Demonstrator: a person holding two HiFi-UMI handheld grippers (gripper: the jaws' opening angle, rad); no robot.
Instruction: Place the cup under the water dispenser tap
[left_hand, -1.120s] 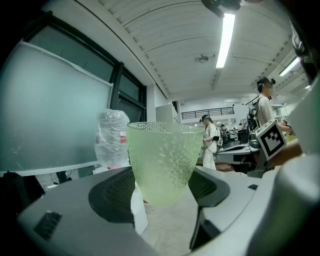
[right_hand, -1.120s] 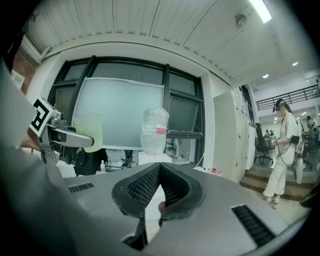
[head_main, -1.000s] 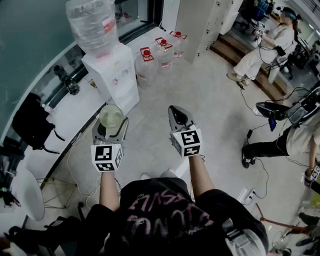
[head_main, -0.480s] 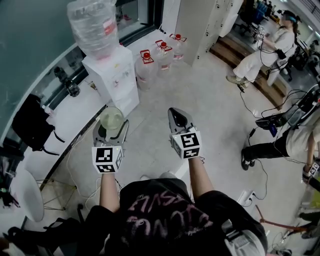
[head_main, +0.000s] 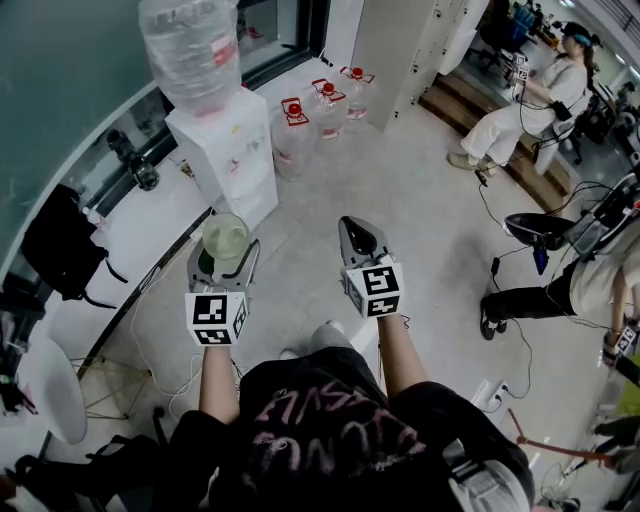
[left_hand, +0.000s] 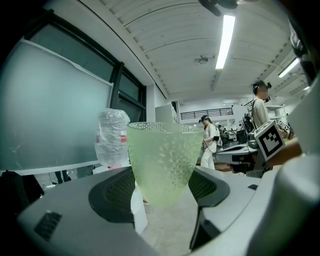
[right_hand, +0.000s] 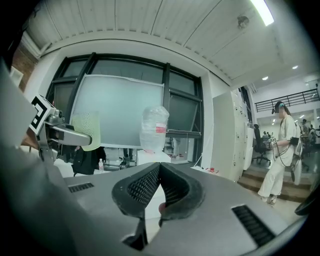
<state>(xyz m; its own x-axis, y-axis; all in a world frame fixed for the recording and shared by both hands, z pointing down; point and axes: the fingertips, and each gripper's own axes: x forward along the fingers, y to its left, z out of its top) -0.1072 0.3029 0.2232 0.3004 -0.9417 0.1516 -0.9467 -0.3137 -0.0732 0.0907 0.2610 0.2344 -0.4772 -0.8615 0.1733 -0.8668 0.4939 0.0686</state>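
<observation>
My left gripper (head_main: 224, 262) is shut on a pale green textured cup (head_main: 224, 238), held upright; in the left gripper view the cup (left_hand: 163, 162) stands between the two dark pads. The white water dispenser (head_main: 226, 160) with its clear bottle (head_main: 190, 50) stands ahead and to the left, a good way beyond the cup. In the left gripper view the dispenser bottle (left_hand: 112, 137) shows behind the cup's left side. My right gripper (head_main: 360, 238) is shut with nothing in it, level with the left one; its pads (right_hand: 170, 187) meet in the right gripper view.
Three spare water bottles (head_main: 322, 105) with red caps stand on the floor right of the dispenser. A white desk (head_main: 130, 235) with a black bag (head_main: 60, 245) runs along the window at left. People (head_main: 525, 95) and cables are at the right.
The view has crept slightly toward the dispenser; both grippers keep the same pose, the cup still held in the left one.
</observation>
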